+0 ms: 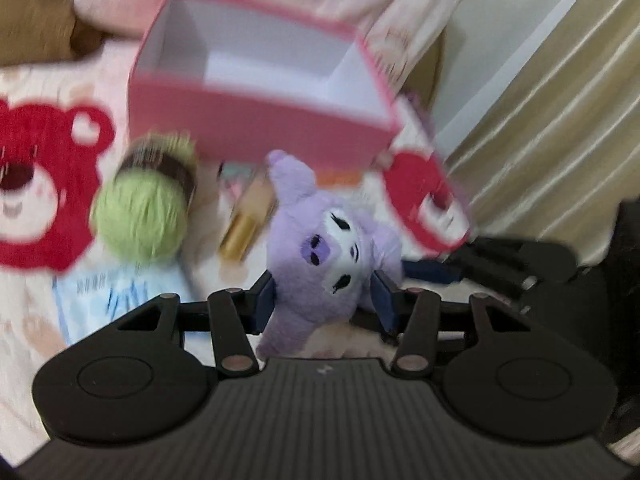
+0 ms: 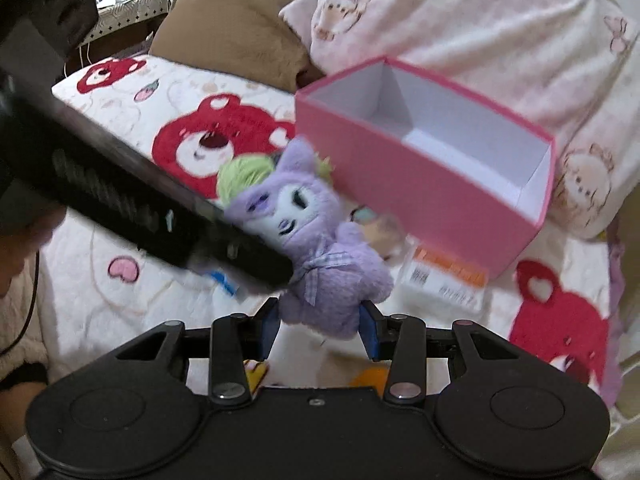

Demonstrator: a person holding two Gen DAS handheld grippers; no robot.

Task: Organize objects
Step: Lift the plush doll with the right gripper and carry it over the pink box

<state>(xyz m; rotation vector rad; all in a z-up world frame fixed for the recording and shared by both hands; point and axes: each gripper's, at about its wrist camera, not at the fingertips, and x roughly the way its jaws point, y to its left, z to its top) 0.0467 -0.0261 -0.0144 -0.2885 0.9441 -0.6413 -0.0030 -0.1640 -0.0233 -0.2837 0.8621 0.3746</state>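
Observation:
A purple plush toy [image 1: 328,240] with a white face hangs lifted above the bed, and both grippers hold it. My left gripper [image 1: 324,300] is shut on its head and neck, blue pads pressing each side. My right gripper [image 2: 318,326] is shut on the lower body of the plush toy [image 2: 320,240]. In the right wrist view the left tool's black body [image 2: 120,188] reaches in from the left to the toy's head. Just behind stands an open pink box [image 1: 256,120], white inside with nothing in it, also seen as the pink box [image 2: 400,184] in the right wrist view.
On the bear-print blanket [image 2: 224,136] lie a green yarn ball [image 1: 140,216], a gold tube [image 1: 240,236], a pale blue packet [image 1: 108,300] and a white carton with an orange label [image 2: 444,276]. Pillows [image 2: 460,20] sit behind the box. A curtain [image 1: 560,120] hangs at the bed's right.

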